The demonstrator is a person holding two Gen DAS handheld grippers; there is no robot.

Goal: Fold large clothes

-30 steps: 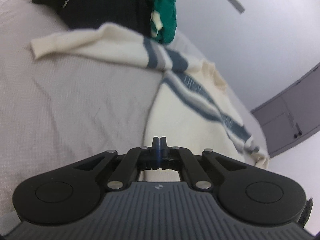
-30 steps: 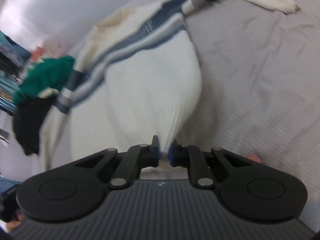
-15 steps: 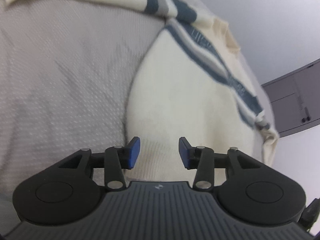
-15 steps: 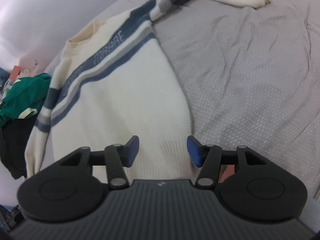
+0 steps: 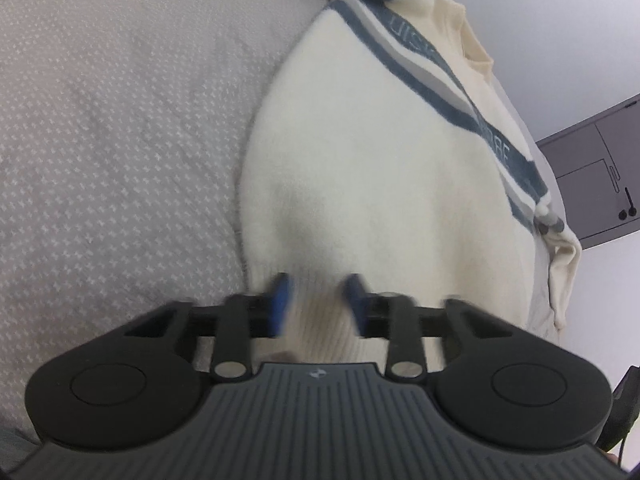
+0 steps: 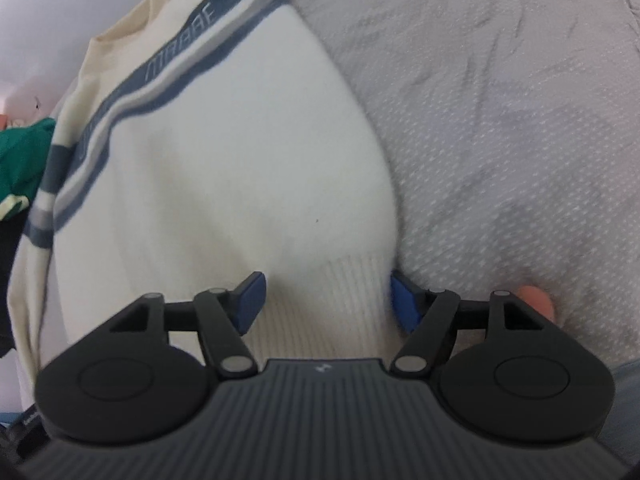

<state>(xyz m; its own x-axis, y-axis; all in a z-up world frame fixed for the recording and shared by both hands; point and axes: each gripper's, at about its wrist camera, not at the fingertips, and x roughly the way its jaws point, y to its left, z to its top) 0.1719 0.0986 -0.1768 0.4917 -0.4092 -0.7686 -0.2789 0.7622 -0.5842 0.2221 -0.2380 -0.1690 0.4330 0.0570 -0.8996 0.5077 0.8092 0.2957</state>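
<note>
A cream knit sweater (image 5: pixel 380 152) with blue and grey chest stripes lies flat on the grey bedspread (image 5: pixel 120 140), its ribbed hem nearest both cameras. My left gripper (image 5: pixel 318 300) is down at the hem's left end. Its blurred jaws are closing with ribbed fabric bunched between the blue pads (image 5: pixel 280 300), and a gap still shows. In the right wrist view the sweater (image 6: pixel 224 168) fills the left half. My right gripper (image 6: pixel 328 300) is at the hem's right corner, its jaws wide and still opening, straddling the ribbing without pressing it.
A green garment (image 6: pixel 20 152) and a dark one (image 6: pixel 6 280) lie past the sweater's left sleeve. Wrinkled bedspread (image 6: pixel 500 120) spreads to the right. A grey cabinet (image 5: pixel 592 184) stands against the wall beyond the bed. A fingertip (image 6: pixel 536 300) shows beside the right gripper.
Both grippers came down onto the sweater's hem. Each was shut a second ago and has opened; the left jaws have since narrowed, while the right jaws spread wider.
</note>
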